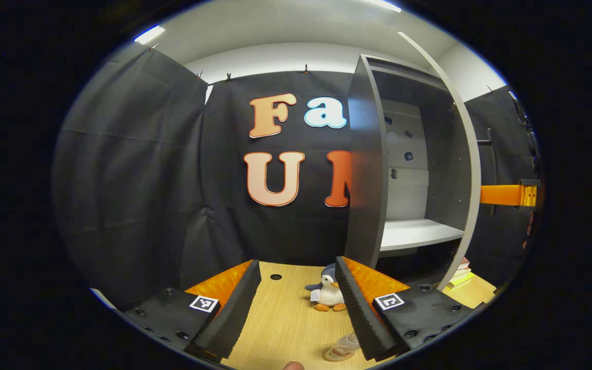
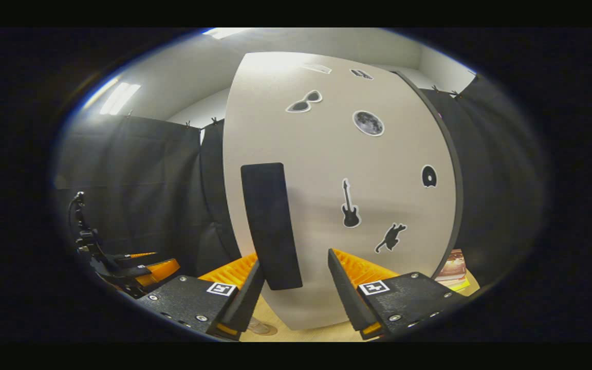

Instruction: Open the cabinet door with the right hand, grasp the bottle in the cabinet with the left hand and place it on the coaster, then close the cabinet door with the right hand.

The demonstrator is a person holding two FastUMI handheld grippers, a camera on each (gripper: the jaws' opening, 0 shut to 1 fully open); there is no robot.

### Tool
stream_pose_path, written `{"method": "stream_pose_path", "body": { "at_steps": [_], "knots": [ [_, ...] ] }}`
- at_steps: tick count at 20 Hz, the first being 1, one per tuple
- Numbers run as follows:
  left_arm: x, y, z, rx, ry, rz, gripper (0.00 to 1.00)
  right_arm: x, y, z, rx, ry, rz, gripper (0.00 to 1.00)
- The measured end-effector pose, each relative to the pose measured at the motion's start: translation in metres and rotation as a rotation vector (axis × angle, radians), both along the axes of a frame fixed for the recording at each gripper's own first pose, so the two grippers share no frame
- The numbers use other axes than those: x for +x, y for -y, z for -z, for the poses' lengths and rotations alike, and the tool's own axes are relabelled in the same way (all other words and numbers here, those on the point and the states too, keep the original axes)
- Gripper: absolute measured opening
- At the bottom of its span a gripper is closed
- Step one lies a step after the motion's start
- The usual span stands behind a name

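bottle (image 1: 344, 348) already out of the cabinet (image 1: 419, 169), standing on the surface just below it by left tongs (image 1: 296, 308), spread and empty, prob just let go. right tongs (image 2: 296, 295) spread at the door (image 2: 337, 205) by its handle (image 2: 270, 226), ready to push shut.

Bottle (image 1: 342, 349) half behind finger

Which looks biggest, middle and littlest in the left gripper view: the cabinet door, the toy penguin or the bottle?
1. cabinet door, by far.
2. toy penguin.
3. bottle, though it is partly hidden behind one finger of the tongs, so penguin versus bottle is unsure.
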State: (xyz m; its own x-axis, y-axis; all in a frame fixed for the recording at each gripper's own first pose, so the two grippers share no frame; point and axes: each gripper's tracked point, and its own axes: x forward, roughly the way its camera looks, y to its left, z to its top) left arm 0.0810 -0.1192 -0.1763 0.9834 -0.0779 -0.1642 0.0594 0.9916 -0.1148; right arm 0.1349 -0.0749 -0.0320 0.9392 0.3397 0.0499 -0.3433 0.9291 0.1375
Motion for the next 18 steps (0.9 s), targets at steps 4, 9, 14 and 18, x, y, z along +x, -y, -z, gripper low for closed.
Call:
{"method": "stream_pose_path", "body": {
  "at_steps": [4, 9, 14, 18],
  "knots": [
    [0.012, -0.006, 0.005, -0.023, -0.024, -0.031, 0.95, 0.006, -0.007, 0.0, 0.036, -0.004, 0.019, 0.75],
    [0.024, -0.005, 0.002, -0.009, -0.027, -0.061, 0.95, 0.015, -0.009, 0.002, 0.012, 0.029, 0.067, 0.82],
    [0.032, 0.001, -0.004, -0.019, -0.02, -0.071, 0.95, 0.022, -0.014, 0.005, -0.081, 0.058, 0.122, 0.83],
    [0.035, 0.004, -0.004, -0.024, -0.027, -0.085, 0.95, 0.024, -0.016, 0.007, -0.113, 0.07, 0.157, 0.86]
  ]
}}
